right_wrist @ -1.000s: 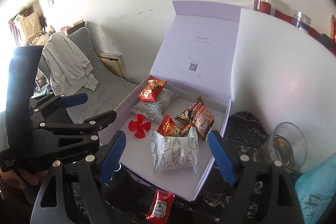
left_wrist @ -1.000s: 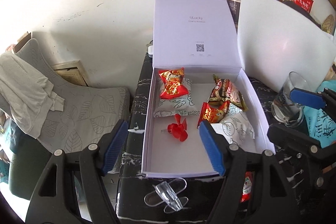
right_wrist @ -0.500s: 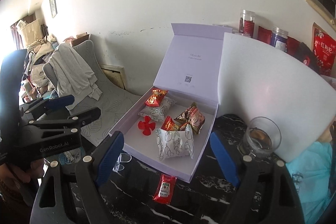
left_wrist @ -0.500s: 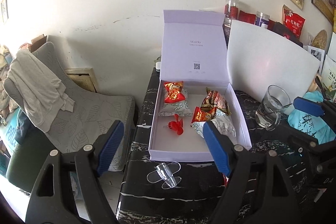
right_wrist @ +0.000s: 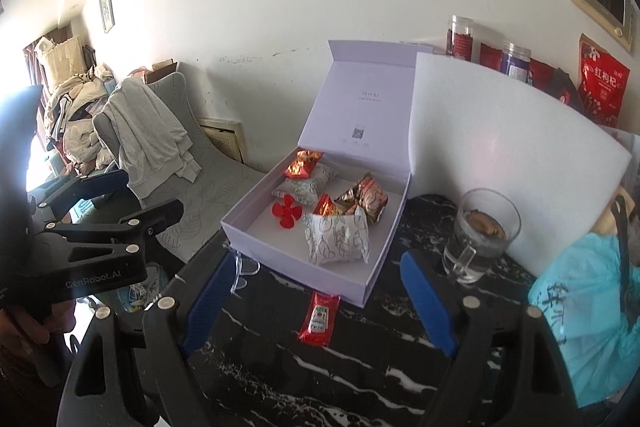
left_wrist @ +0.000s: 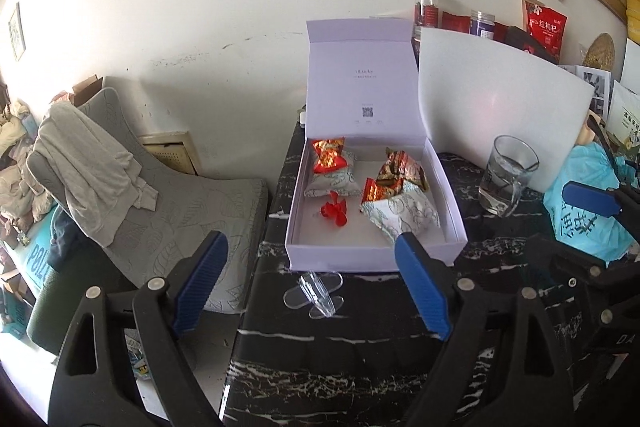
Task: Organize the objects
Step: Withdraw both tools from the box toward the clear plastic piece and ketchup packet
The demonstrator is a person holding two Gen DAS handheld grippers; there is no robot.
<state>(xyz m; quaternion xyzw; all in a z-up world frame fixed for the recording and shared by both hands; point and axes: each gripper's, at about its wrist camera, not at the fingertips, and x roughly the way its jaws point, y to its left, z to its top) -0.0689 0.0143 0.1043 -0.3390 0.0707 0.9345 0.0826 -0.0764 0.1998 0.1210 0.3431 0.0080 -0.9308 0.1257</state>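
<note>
Currently the left gripper (left_wrist: 310, 285) is hovering above the dark table (left_wrist: 360, 347) with its jaws wide and empty; they have just been opening. The right gripper (right_wrist: 316, 291) is likewise standing wide with nothing between its pads.

Two items are lying outside the open box (left_wrist: 372, 257): a clear plastic propeller (left_wrist: 316, 293) just in front of the box wall, and a red sauce packet (right_wrist: 319, 319) near the box corner.

- Propeller: probably light, stiff and slippery; its thin blades are likely brittle. Gripping across the raised central hub looks safest.
- Sauce packet: probably soft and squashy, lying flat. Pinching one sealed end avoids squeezing the filled middle.
</note>
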